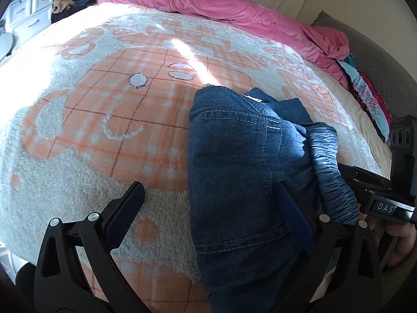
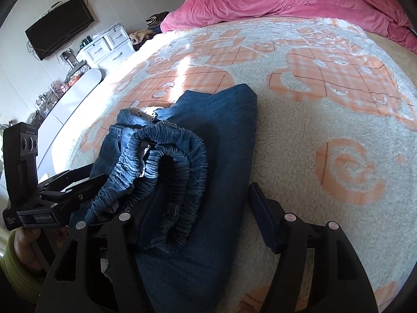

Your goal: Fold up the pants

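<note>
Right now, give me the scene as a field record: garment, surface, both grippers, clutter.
garment: denim pants, bunched into a partly folded stack, elastic waistband on top at the near end
surface: fleece blanket with orange plaid and white pattern, covering the bed
left gripper: open, astride the left edge of the pants, one finger on denim, the other over the blanket
right gripper: open, pads not pressing; the right part of the pants lies between the fingers
clutter: pink duvet heaped at the far edge; white drawers beside the bed
</note>
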`<state>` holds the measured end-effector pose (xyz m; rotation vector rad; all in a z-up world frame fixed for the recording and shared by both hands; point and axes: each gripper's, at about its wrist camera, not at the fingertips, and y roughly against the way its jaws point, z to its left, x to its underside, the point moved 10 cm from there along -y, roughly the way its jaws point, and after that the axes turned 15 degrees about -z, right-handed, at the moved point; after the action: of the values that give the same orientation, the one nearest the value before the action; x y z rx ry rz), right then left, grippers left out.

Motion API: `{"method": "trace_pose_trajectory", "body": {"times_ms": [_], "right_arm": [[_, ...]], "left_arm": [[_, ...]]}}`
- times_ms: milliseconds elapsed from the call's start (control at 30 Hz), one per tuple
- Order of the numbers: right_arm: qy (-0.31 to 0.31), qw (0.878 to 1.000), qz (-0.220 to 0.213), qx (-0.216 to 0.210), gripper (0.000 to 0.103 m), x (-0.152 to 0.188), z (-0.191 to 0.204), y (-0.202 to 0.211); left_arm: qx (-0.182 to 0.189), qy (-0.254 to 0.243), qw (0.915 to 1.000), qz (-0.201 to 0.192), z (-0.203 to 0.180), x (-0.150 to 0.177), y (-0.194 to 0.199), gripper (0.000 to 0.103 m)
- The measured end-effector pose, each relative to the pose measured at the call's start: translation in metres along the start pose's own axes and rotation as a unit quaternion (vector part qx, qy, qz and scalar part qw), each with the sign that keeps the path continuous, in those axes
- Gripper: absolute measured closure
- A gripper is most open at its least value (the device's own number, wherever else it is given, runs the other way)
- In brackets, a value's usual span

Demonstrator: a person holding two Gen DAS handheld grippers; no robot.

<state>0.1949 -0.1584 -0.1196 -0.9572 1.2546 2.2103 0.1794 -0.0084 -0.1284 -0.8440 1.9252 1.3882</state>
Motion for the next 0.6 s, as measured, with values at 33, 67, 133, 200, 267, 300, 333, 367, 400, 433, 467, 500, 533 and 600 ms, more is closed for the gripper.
{"method": "trace_pose_trajectory", "body": {"times_ms": [33, 67, 133, 200, 267, 300, 333, 367, 400, 433, 467, 500, 533, 600], "right_arm": [[0.002, 1.0, 0.0, -0.003, 0.039, -0.001, 0.0, -0.002], [0.004, 1.0, 0.0, -0.006, 0.039, -0.002, 0.001, -0.004], [0.009, 1.0, -0.002, -0.012, 0.043, -0.002, 0.002, -0.006], [0.015, 1.0, -0.002, -0.024, 0.051, -0.001, 0.005, -0.006], [0.019, 0.999, -0.005, -0.031, 0.057, 0.0, 0.009, -0.005], [0.02, 0.999, -0.006, -0.034, 0.059, 0.0, 0.01, -0.004], [0.019, 0.999, -0.007, -0.035, 0.061, 0.0, 0.01, -0.003], [0.018, 0.999, -0.008, -0.036, 0.062, 0.0, 0.011, -0.003], [0.018, 0.999, -0.01, -0.035, 0.062, 0.001, 0.011, -0.003], [0.018, 0.999, -0.01, -0.035, 0.062, 0.0, 0.011, -0.003], [0.018, 0.999, -0.011, -0.034, 0.062, 0.0, 0.012, -0.003], [0.018, 0.999, -0.012, -0.033, 0.062, 0.0, 0.012, -0.002], [0.017, 0.999, -0.013, -0.032, 0.062, 0.0, 0.012, -0.003], [0.021, 0.999, -0.014, -0.028, 0.062, 0.0, 0.013, -0.003]], "left_arm": [[0.001, 0.0, 1.0, 0.001, -0.001, 0.0, -0.001, 0.01], [0.003, 0.001, 1.0, 0.001, -0.003, 0.0, -0.002, 0.01], [0.005, -0.001, 1.0, 0.002, -0.005, 0.0, -0.004, 0.01], [0.011, -0.003, 0.9999, 0.004, -0.009, 0.0, -0.006, 0.01], [0.013, -0.004, 0.9999, 0.004, -0.012, 0.001, -0.007, 0.01], [0.016, -0.002, 0.9999, 0.005, -0.013, 0.0, -0.008, 0.013], [0.02, 0.002, 0.9998, 0.005, -0.014, 0.0, -0.008, 0.015], [0.023, 0.003, 0.9997, 0.006, -0.016, 0.0, -0.009, 0.02], [0.023, 0.001, 0.9997, 0.006, -0.018, -0.001, -0.009, 0.024], [0.028, 0.0, 0.9996, 0.005, -0.02, -0.001, -0.009, 0.028], [0.031, -0.001, 0.9995, 0.006, -0.022, 0.0, -0.009, 0.032], [0.031, -0.002, 0.9995, 0.006, -0.023, 0.0, -0.009, 0.034], [0.031, -0.003, 0.9995, 0.006, -0.024, 0.0, -0.01, 0.035], [0.031, -0.002, 0.9995, 0.006, -0.025, 0.0, -0.01, 0.037]]}}
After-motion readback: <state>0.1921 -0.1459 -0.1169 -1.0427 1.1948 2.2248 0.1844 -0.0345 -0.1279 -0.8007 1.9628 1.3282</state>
